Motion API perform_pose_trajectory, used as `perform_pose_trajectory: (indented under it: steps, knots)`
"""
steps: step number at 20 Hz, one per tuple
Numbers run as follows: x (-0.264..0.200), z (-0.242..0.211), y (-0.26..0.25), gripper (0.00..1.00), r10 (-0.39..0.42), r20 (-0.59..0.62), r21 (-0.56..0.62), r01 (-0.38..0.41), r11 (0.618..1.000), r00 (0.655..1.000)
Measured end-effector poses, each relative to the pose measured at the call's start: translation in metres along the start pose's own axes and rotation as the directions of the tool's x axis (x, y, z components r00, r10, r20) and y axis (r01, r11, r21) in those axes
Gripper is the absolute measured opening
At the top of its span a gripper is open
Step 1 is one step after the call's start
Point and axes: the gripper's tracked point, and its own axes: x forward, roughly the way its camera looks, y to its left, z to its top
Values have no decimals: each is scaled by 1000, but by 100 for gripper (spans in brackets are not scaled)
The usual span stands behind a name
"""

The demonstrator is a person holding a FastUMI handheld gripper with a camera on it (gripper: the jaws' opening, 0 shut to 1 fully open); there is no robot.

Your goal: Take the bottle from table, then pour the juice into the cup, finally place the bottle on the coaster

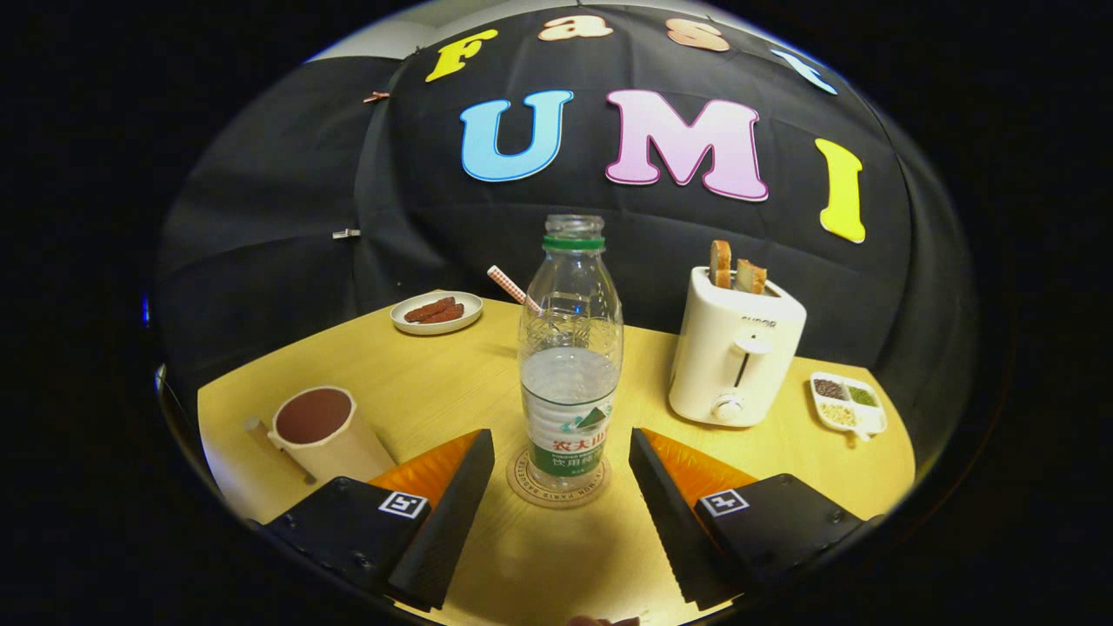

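Fingers: spread wide, gripping nothing; gripper (561,452) low over the table (417,382), one black finger with orange backing either side of the bottle's base, neither pad touching it.
Bottle: clear plastic bottle (570,348), uncapped, green ring at the neck, upright on the round coaster (526,482); about half full of clear liquid.
Key relation: bottle dead ahead, centred in the gap between the fingertips and just beyond them; long axis vertical, so crosswise to the line of the fingers' closing.
Cup: beige cup (322,430) with dark contents, left of the left finger, near it; apart from the bottle.
Straw: red-and-white checked straw (513,289) poking out from behind the bottle's shoulder; what holds it hidden.
Stage, as a judgement: bottle already standing on the coaster with the fingers open around it; either just about to be grasped or just set down. Cannot tell which from this alone; the dark fill of the cup hints at pouring done, though the bottle's liquid looks clear.
If a grasp follows: small advance, then closing on the labelled lower body.
Writing: bottle label in white, green and red, Chinese characters, a mountain emblem; coaster rim lettered, too small to read; toaster marked "SUPOR".
Other things: white toaster (735,352) with two slices up, right of the bottle; small plate (436,313) of brown pieces at the far left; divided dish (848,404) of grains at the far right.
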Motion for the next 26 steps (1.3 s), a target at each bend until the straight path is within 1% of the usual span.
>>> perform_pose_trajectory:
  steps: [4, 11, 18, 21, 26]
  knots:
    - [-50, 36, 7, 97, -8, 39, -28, 10, 1000, 999]
    - [-123, 118, 19, 97, -12, 116, 26, 10, 1000, 993]
    - [-181, 186, 19, 97, -63, 185, -18, 67, 998, 981]
    - [-203, 205, 18, 98, -92, 212, -42, 104, 994, 973]
    - [-228, 219, 17, 98, -128, 238, -22, 137, 990, 963]
